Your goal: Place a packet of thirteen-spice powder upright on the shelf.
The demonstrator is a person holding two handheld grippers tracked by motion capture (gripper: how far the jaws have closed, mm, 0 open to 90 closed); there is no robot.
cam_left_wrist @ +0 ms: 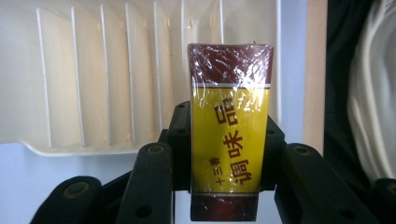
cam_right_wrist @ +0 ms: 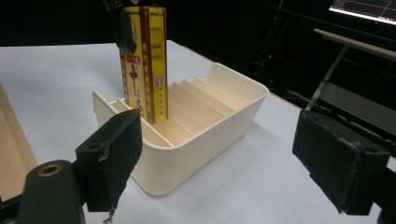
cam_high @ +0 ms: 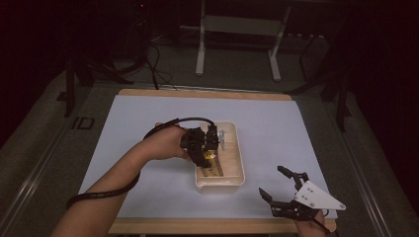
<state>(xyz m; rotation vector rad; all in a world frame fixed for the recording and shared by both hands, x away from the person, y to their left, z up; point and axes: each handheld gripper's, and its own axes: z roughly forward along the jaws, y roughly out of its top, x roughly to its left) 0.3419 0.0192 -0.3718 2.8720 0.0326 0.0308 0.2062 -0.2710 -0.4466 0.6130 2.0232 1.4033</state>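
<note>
Yellow-and-maroon shrink-wrapped cardboard box (cam_left_wrist: 229,130) held upright, lower end inside the cream plastic ribbed tray (cam_right_wrist: 224,116), left gripper (cam_left_wrist: 229,154) pinching the box on both sides over the tray, right gripper (cam_right_wrist: 233,154) spread wide and holding nothing near the white sheet's (cam_high: 276,118) front edge

Wooden table (cam_high: 207,226), white sheet (cam_high: 148,128) over it, cream slotted tray (cam_high: 236,148) on sheet

white sheet (cam_high: 148,123), wooden tabletop (cam_high: 207,226), metal stand (cam_high: 200,44)

A dim lab: paper-covered table (cam_high: 148,113), monitor (cam_right_wrist: 364,9), cables (cam_high: 155,64)
</note>
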